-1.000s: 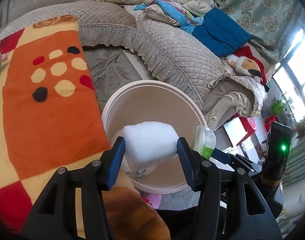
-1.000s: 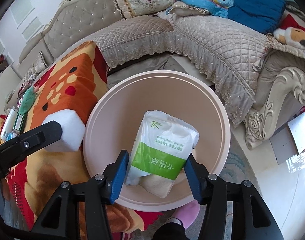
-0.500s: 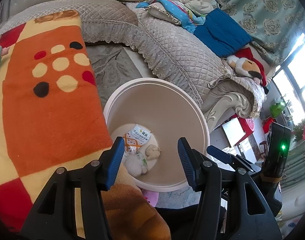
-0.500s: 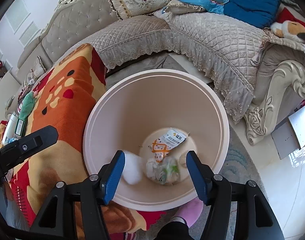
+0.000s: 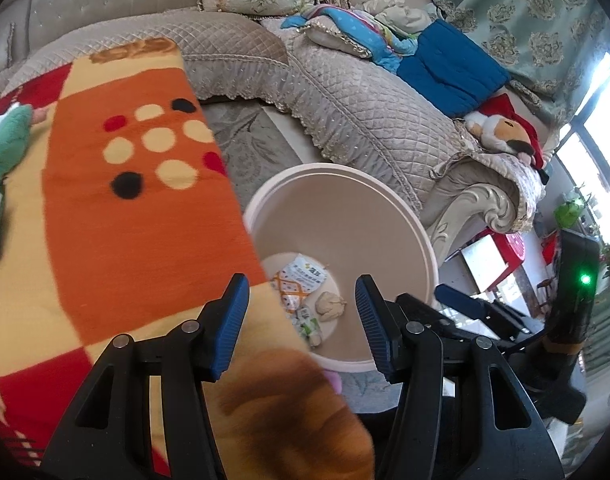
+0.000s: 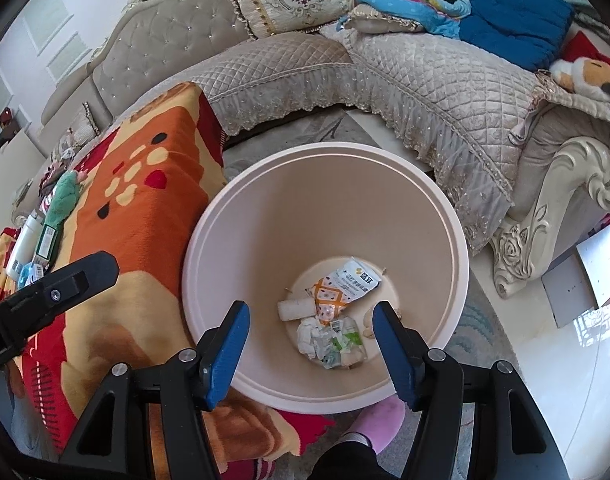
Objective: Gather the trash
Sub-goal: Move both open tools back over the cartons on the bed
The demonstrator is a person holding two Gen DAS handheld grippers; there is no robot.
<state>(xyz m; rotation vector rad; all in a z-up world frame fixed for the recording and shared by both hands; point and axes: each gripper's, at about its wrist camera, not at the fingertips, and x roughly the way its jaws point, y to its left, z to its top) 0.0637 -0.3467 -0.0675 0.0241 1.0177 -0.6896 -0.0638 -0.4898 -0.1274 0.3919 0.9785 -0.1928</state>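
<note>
Crumpled wrappers (image 6: 331,340), perhaps tissue packaging, half-hidden.

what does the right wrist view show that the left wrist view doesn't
Only the right wrist view shows the white foam block in the bin, a pink slipper below it, and bottles far left. Only the left wrist view shows the window and green-lit device. Both show the pink bin, orange-patterned wrapper, orange blanket, sofa.

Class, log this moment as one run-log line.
left gripper: open, empty | right gripper: open, empty, just widened | round beige plastic bin: holds white foam block, wrappers
</note>
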